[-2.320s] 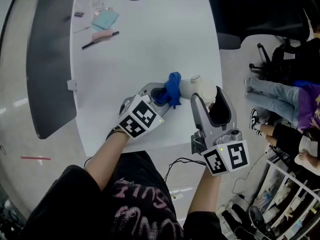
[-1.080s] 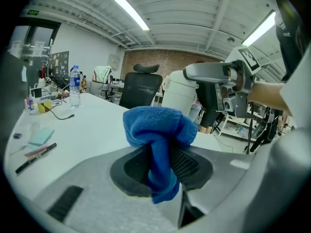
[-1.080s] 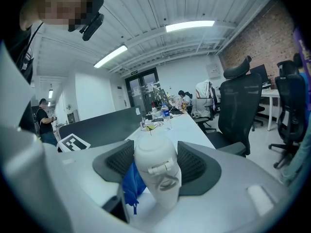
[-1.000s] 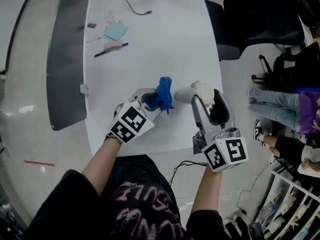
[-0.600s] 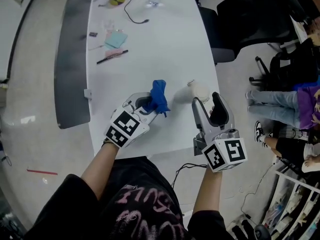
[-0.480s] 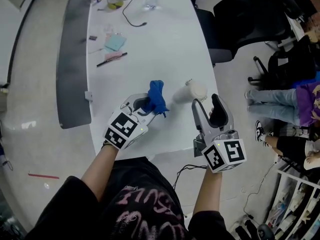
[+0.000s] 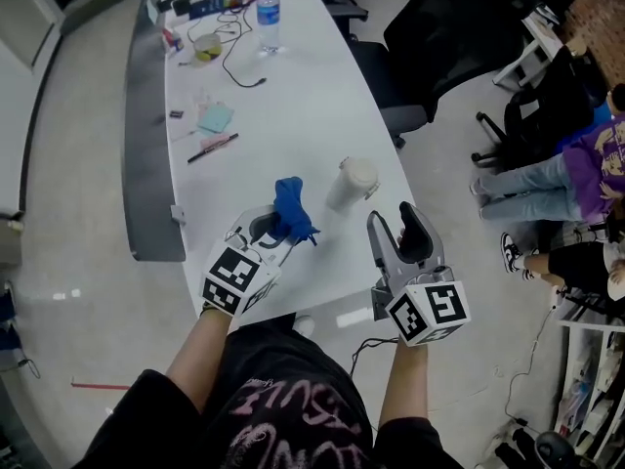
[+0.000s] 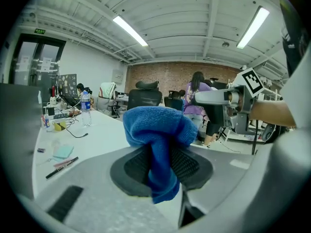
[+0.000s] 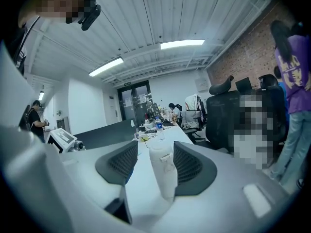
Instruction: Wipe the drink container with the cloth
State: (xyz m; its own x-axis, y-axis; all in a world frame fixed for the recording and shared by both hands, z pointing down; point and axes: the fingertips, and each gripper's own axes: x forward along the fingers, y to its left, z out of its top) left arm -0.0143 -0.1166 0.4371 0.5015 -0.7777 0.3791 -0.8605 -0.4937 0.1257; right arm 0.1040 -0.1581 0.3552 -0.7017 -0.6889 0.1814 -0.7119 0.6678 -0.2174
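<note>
The person is holding the left gripper [image 7: 275, 229] over the near end of the white table [image 7: 293, 106], its jaws clamping a bunched blue cloth [image 7: 290, 211] that is sticking up out of them. The white drink container [image 7: 349, 185] is standing upright on the table near its right edge, close to the cloth but not touching it. The right gripper [image 7: 393, 217] is hovering just short of the container with jaws spread. They have just been closing a little, and the container is standing beyond their tips, not between the pads.

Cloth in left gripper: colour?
Solid blue; the cloth shows best in the left gripper view.
</note>
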